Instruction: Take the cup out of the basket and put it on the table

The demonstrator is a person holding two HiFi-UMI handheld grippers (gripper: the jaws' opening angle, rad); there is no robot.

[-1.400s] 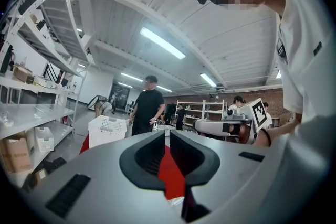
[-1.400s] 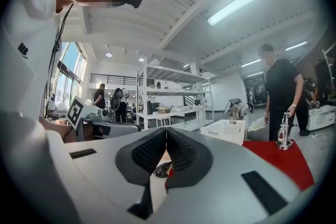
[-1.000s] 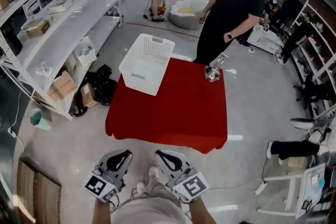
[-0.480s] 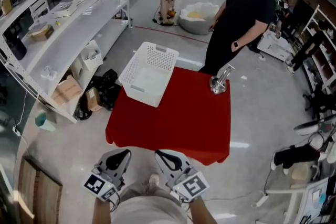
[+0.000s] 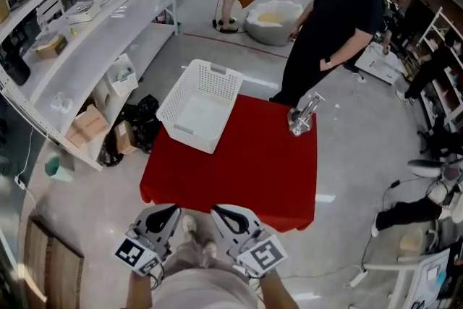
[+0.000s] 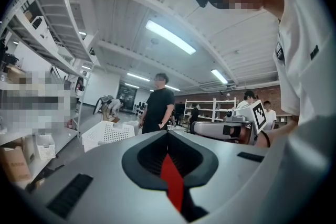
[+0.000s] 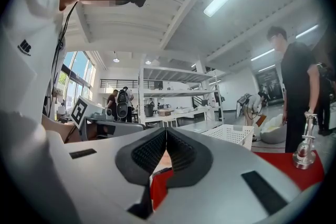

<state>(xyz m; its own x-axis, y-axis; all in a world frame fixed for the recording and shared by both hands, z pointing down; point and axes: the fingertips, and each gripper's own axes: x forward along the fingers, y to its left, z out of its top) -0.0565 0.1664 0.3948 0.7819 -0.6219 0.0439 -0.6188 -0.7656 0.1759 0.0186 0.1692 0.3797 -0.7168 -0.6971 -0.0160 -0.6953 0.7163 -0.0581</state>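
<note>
Left tool: the left gripper (image 5: 171, 210) is clenched on nothing, jaws pressed together, tucked low against the body.
Right tool: the right gripper (image 5: 221, 211) matches it, pads closed tight with nothing between them, parked just beside the left one.
Why there: my read is that both are at rest, well short of the table (image 5: 239, 170), and no reach is under way.
Where it is: the cup (image 5: 300, 118), shiny metal, is out on the red cloth at the far right corner, near a bystander (image 5: 325, 25) in black.
Container: the white basket (image 5: 217, 69) sits at the far left corner, well apart from the cup, and looks empty from here.
Axis: long axis vertical, standing upright.
Pointing: broad end down, narrow end up; I can't tell which end is the mouth.
Progress: looks done.
</note>
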